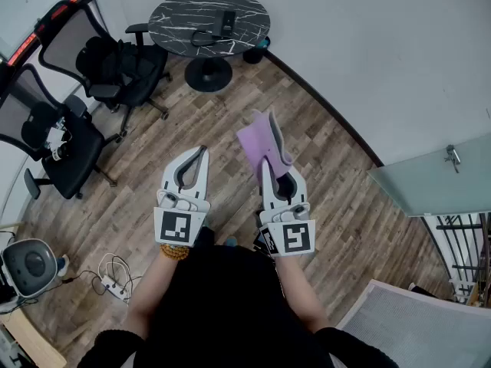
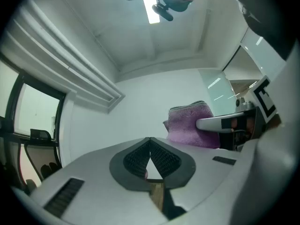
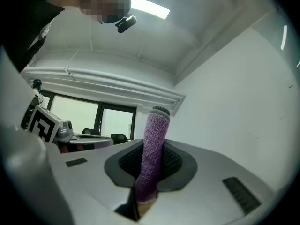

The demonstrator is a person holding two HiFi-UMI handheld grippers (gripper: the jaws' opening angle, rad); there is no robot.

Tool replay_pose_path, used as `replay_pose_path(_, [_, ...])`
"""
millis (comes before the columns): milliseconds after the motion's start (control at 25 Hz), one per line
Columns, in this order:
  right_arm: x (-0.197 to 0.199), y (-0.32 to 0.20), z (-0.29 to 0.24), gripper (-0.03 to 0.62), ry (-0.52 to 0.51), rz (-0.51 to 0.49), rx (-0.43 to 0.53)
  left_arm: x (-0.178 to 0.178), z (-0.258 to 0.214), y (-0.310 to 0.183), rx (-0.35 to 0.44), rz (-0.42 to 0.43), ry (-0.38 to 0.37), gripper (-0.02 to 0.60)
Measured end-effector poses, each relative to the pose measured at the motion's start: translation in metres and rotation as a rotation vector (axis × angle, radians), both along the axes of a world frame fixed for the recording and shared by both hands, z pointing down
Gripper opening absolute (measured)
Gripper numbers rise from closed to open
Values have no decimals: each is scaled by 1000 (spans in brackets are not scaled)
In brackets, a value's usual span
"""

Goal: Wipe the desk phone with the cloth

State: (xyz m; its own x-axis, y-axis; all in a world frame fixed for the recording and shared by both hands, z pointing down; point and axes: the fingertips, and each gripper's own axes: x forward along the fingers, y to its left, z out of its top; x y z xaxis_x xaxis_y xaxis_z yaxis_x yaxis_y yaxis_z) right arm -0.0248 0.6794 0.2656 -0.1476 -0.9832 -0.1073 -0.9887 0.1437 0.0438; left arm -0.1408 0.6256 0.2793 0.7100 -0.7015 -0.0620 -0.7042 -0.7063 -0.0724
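A folded purple cloth (image 1: 261, 140) sticks up from my right gripper (image 1: 270, 165), whose jaws are shut on it. In the right gripper view the cloth (image 3: 153, 139) stands upright between the pads. My left gripper (image 1: 201, 152) is held beside it, shut and empty, its pads meeting at the tip (image 2: 150, 140). From the left gripper view the cloth (image 2: 190, 123) shows to the right. Both grippers are held high above the wooden floor and point upward. A black desk phone (image 1: 223, 22) with a cord lies on the round dark marble table (image 1: 176, 14), far ahead of both grippers.
Black office chairs (image 1: 115, 67) stand at the left. A white wall runs diagonally on the right, with a glass panel (image 1: 437, 182) against it. A power strip with cables (image 1: 115, 282) and a grey round device (image 1: 27, 265) lie at lower left.
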Motion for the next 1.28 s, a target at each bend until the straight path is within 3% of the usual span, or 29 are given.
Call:
replay_pose_path(320, [-20,-43,-4,64,23,13,5,-12,-2,-45,-3,28,13,12])
replay_pose_path(520, [-10,-75,1,64,-7,28,-14,-6,5,-75,-26,35,4,12])
replay_pose_path(880, [72,-167,34,66,-44,36,-39,32,48,-159,-78,-6,-104,12])
replay_pose_path(1280, [171,-280,42,66,-69,-31,-98,97,42,-268,-92,-82,-162,12])
